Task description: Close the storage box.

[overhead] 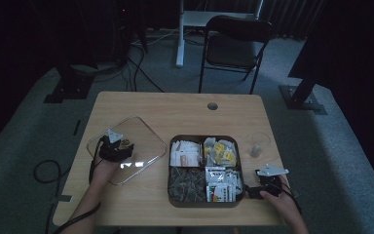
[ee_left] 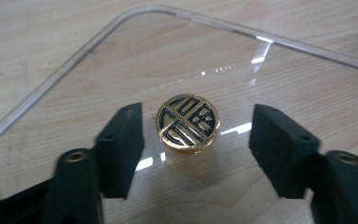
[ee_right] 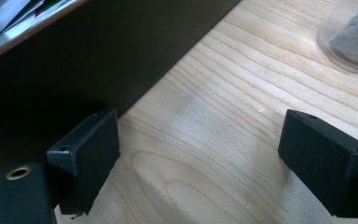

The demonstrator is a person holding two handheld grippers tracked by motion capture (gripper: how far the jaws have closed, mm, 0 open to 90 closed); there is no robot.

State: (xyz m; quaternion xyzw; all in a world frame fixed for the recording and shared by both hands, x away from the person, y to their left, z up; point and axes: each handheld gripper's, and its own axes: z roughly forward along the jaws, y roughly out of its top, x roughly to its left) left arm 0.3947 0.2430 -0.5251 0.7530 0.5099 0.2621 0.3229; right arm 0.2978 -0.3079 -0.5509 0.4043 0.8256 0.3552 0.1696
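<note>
Nearest us at lower left, our left gripper [overhead: 118,145] sits over the clear lid [overhead: 148,134], jaws either side of its gold knob [ee_left: 188,122] but not touching it. Mid-frame sits the dark tea-bag box [overhead: 203,204]. Lower right, our right gripper [overhead: 264,184] rests jaws apart beside that box.

The lid [overhead: 131,146] lies flat on the bench [overhead: 175,109] near its left edge, knob [ee_left: 188,122] at its centre. The divided box [overhead: 204,170] sits right of it, near the front edge. The cup [overhead: 258,145] stands near the right edge.
</note>
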